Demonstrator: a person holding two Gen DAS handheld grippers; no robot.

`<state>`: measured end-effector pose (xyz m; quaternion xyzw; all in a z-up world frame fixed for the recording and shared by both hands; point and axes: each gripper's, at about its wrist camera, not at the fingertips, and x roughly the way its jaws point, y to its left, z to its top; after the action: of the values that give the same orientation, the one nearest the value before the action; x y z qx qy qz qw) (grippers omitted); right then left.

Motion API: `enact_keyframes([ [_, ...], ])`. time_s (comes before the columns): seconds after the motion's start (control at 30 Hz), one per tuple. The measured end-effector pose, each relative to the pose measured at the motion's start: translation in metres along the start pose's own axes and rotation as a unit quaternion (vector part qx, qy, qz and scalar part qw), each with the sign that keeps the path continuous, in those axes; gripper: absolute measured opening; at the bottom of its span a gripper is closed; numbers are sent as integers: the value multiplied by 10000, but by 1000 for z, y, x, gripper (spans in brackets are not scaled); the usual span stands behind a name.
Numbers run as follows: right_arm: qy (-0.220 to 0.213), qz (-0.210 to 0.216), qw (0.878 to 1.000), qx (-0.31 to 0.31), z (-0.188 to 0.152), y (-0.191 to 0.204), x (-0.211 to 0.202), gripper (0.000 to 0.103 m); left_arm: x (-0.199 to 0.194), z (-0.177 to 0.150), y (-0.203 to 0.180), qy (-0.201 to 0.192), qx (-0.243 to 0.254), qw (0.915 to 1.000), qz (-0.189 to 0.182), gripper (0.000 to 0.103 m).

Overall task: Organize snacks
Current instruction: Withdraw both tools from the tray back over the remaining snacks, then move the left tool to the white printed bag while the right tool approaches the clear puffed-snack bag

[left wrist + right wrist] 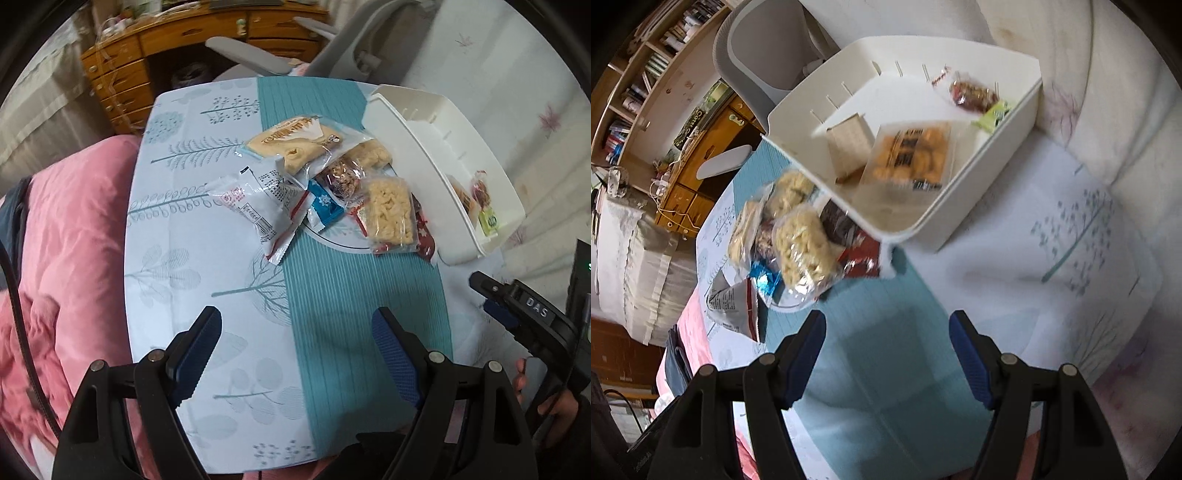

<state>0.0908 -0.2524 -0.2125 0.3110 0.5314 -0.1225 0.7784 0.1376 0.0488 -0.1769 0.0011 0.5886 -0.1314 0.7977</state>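
Both sets of jaws spread, empty, over desk [177, 258]. Snacks [317, 184] heaped, overlapping beside bin [997, 155]: risk of pinching two wrappers, or slick film slipping.

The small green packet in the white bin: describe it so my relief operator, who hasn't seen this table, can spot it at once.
Find the white bin at the far right side of the table, beyond the teal runner. Look inside at its end corner, past the large packet of orange crackers. The green packet lies there beside a clear pack of reddish nuts; it is the smallest item and the only lime-green one.
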Motion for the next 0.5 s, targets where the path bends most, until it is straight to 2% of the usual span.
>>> enact_keyframes([
  [0.3,157,-94,9998,-25,-20,19,20,70,26,13,28,560,130,9983,85,84],
  [0.5,179,63,9994,-285,-22,38,37,70,42,34,41,565,-18,9984,65,85],
])
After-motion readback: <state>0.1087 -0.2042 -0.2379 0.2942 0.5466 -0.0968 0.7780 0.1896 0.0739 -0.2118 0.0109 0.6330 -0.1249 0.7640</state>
